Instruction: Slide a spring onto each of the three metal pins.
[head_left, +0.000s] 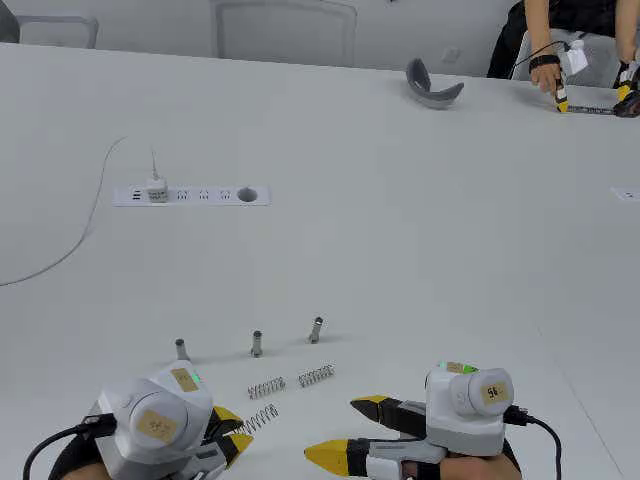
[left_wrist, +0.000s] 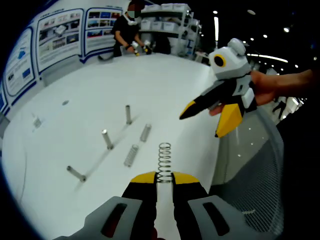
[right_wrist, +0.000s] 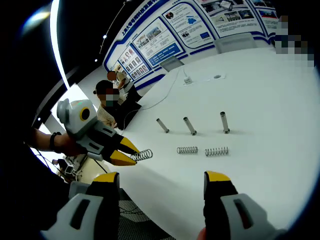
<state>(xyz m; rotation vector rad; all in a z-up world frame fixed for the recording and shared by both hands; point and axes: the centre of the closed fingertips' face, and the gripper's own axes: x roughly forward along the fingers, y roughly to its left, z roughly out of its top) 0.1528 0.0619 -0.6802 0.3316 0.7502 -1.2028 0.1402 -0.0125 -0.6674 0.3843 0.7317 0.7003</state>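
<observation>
- L gripper (left_wrist: 158, 177) tips pinch end of 1 spring (left_wrist: 164, 155); thin wire coil sticks fwd.
- R gripper (right_wrist: 162, 176) jaws wide apart, empty.
- 2 loose springs (head_left: 267, 387) lie beside 3 metal pins (head_left: 257, 343).

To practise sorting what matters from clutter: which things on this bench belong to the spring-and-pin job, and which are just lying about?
Belong to the job:
three metal pins
two loose springs
third spring, gripped by the left gripper
right gripper, open

Just lying about:
power strip
charger
cable
grey curved band
</observation>
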